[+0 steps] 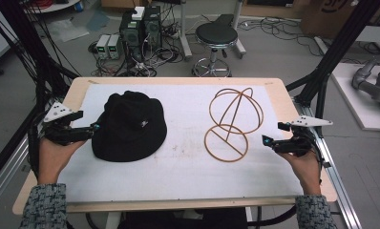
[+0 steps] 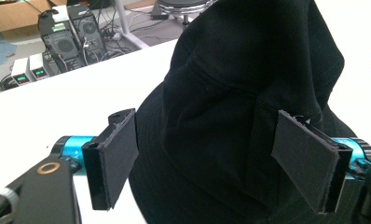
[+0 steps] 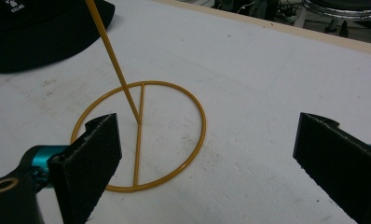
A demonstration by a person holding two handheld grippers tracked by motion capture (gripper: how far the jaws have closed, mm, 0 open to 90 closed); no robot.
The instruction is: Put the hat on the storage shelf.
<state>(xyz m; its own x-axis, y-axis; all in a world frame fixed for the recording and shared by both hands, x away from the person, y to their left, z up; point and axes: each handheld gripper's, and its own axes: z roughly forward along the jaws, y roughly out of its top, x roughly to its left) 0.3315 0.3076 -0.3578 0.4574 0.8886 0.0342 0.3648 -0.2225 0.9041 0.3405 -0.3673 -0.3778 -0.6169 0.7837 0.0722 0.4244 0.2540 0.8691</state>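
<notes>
Left tool [image 1: 94, 128] is held low at the left, jaws spread wide; right tool [image 1: 266, 140] sits opposite, jaws likewise apart; both forearms enter from below.

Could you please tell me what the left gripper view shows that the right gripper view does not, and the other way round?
The left gripper view alone shows the computer towers on the floor, with its open jaws around the hat's crown. The right gripper view alone shows the wire stand's ring base and slanted stem, lying between its own open jaws. Both show the black hat, the white table cover and the stool beyond the table.
</notes>
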